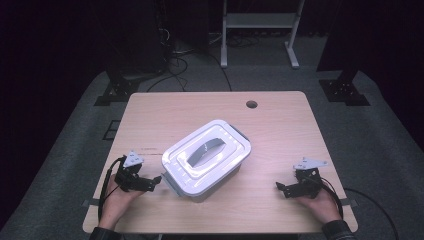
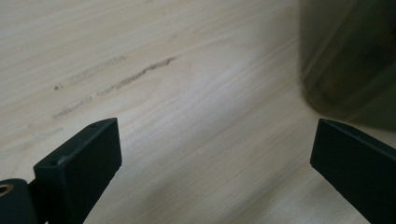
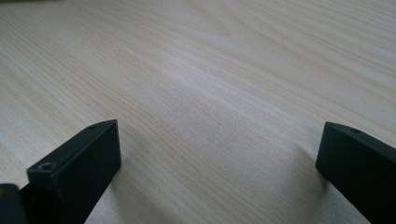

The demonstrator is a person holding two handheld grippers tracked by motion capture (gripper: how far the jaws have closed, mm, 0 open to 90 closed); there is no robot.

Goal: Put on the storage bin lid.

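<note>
A white plastic storage box (image 1: 207,157) with a grey carry handle (image 1: 206,148) on its lid sits slantwise in the middle of the wooden table (image 1: 280,125). My left gripper (image 1: 150,182) rests on the table just left of the box's near corner, jaws wide open and empty. In the left gripper view a blurred dark edge of the box (image 2: 350,60) stands at the upper right, past the jaws. My right gripper (image 1: 281,187) lies near the table's front right, well apart from the box, open with bare wood (image 3: 219,93) between its jaws.
A round cable hole (image 1: 251,104) is near the table's far edge. A dark scratch (image 2: 140,74) marks the wood left of the box. Beyond the table stand black stand bases (image 1: 115,90), floor cables and a white frame (image 1: 257,22). Grey carpet surrounds the table.
</note>
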